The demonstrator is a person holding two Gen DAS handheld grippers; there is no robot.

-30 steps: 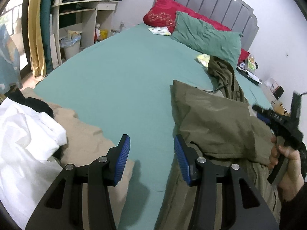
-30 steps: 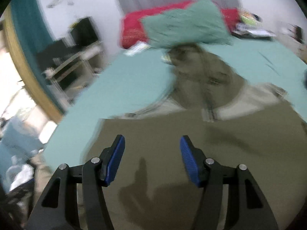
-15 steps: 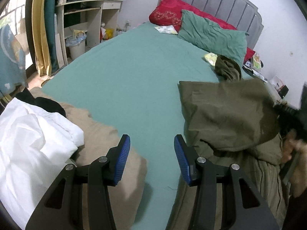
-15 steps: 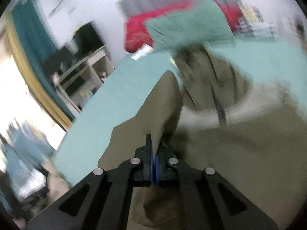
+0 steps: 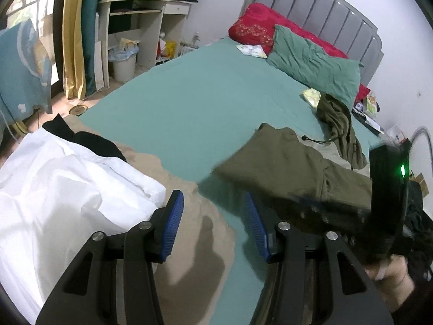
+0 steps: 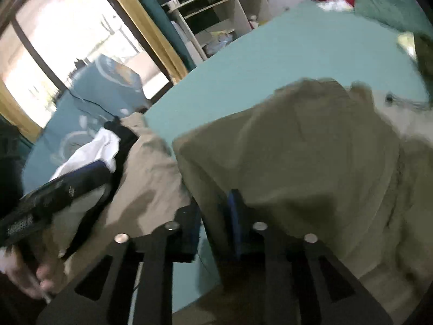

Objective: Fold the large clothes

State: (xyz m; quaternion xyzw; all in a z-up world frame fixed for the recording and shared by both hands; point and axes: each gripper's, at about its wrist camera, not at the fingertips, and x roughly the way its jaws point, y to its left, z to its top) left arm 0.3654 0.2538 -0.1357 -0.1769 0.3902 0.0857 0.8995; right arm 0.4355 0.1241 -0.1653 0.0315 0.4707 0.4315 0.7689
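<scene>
A large olive garment (image 5: 284,162) lies on the right of the teal bed (image 5: 189,94), one flap folded over toward the left. My right gripper (image 6: 213,222) sits at that flap's edge (image 6: 205,189). Its jaws are opening; olive cloth hangs between them and over the right finger, and the pads no longer pinch it. In the left wrist view its black handle (image 5: 387,189) shows blurred in a hand. My left gripper (image 5: 213,224) hovers open and empty over the sheet, next to a beige garment (image 5: 189,243). It also appears blurred in the right wrist view (image 6: 54,192).
A white cloth (image 5: 67,189) and a black one (image 5: 94,140) lie on the beige garment at the left. Green (image 5: 314,59) and red (image 5: 259,27) pillows rest against the grey headboard. A desk (image 5: 140,13), a bin (image 5: 123,65) and curtains (image 5: 78,35) stand beyond the bed's left side.
My right gripper shut on the olive flap, swung it leftward across the garment, and its jaws have parted again. The left gripper drifted a little and stayed open.
</scene>
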